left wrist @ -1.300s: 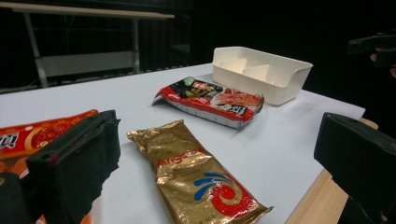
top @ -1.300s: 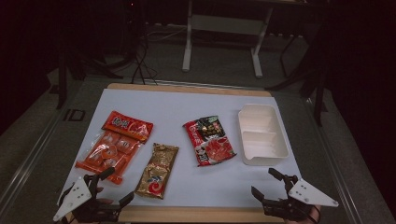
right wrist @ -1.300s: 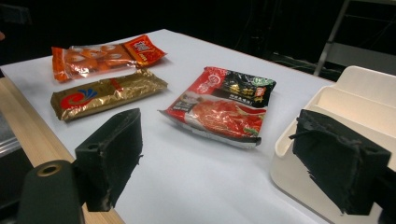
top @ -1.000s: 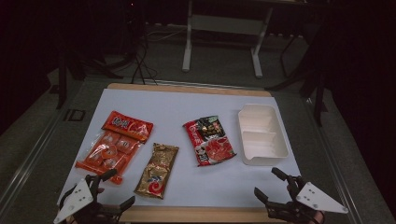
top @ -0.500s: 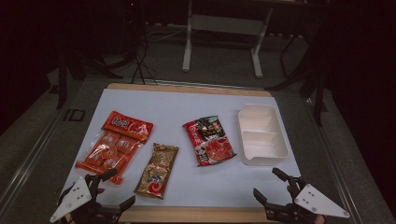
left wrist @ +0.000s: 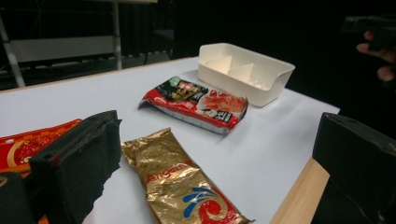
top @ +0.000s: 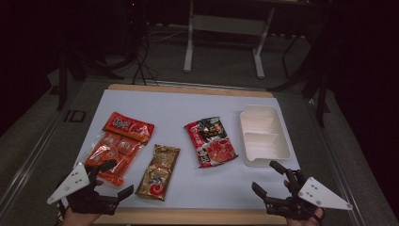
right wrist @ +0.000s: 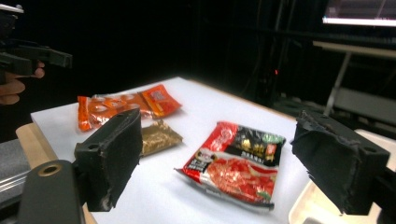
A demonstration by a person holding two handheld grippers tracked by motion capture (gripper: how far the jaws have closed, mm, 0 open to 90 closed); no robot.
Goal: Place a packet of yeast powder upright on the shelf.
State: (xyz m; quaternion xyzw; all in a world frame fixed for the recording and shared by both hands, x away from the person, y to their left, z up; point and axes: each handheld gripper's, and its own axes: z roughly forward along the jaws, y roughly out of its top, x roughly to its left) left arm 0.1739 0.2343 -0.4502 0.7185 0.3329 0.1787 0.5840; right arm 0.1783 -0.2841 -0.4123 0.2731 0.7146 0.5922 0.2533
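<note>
Slippage is threatening: both hand-held grippers, left [top: 111, 180] and right [top: 268, 178], are hovering spread near the glossy gold packet [top: 158, 172], which may skid off the table [top: 207, 106].

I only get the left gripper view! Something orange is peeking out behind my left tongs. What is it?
Observer: In the high view it is a whole orange bag, lying flat just left of the gold packet.
Operator: Where are my other tongs?
Observer: The right tongs are at the near right corner of the table, wide open, gripping nothing, just in front of the white tray.
Operator: Is anything hiding in the tray?
Observer: No. From above, the tray has two compartments and both look empty.
</note>
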